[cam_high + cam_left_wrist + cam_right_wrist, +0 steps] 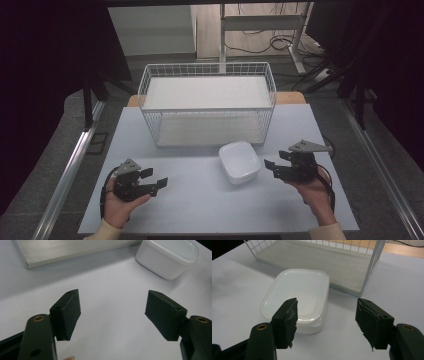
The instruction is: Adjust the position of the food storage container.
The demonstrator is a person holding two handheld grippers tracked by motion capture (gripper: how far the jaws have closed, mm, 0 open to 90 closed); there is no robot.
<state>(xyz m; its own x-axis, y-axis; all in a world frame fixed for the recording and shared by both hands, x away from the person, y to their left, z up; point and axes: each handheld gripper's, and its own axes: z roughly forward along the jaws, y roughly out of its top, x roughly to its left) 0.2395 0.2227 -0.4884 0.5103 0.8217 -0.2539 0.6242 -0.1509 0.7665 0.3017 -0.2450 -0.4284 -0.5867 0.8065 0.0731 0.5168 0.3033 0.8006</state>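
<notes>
— Spanning the middle of the high view: what is it?
— A pale table [200, 200], running from mid-frame to the bottom edge, dark curtains at both sides.

— And the biggest thing on it?
— A white wire basket [207, 102], upper centre, standing on the table's far half. In the right gripper view its wire wall and pale floor cross the top of the frame [372, 262].

— Next in size?
— A white lidded box [239, 162], just right of centre in the high view, near the basket's front edge but apart from it. It lies at upper right in the left gripper view [168, 257] and at centre left in the right gripper view [298, 298].

— The grippers?
— The left gripper [155, 180] sits at lower left of the high view, held in a hand [117, 202], jaws spread wide over bare table, pinching nothing. The right gripper [271, 167] sits at lower right, just beside the box without touching it, jaws likewise spread and empty; its own view shows the left jaw in front of the box's near corner.
</notes>
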